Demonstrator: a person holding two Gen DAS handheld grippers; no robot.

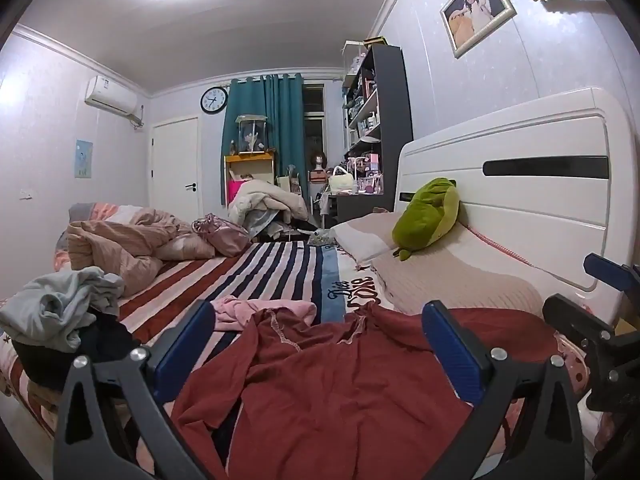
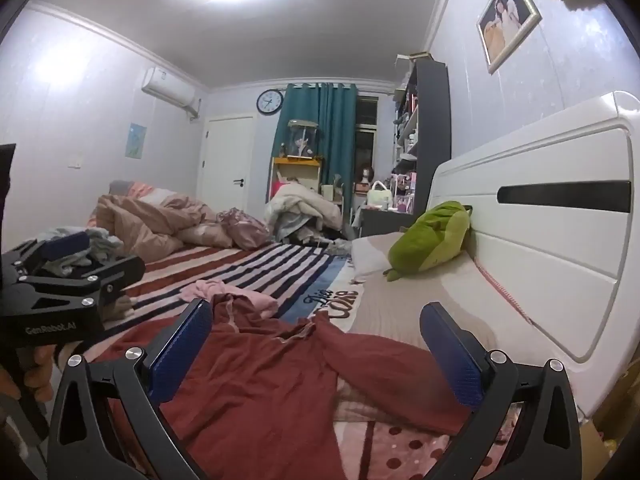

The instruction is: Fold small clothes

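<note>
Two wrist fisheye views, both low over the bed [image 1: 276, 268] and facing along it toward the far curtain [image 1: 276, 120]. In the left wrist view we look between our left gripper [image 1: 320, 344] fingers, close above the red garment [image 1: 320, 392] filling the lower centre; our right gripper [image 1: 600, 320] enters at the right edge. The right wrist view sits just beside it, nearer the headboard [image 2: 540, 240], with the left gripper at its left edge. Shared: garment, green plush [image 2: 432, 236], striped sheet, clock [image 2: 269, 101], door.
</note>
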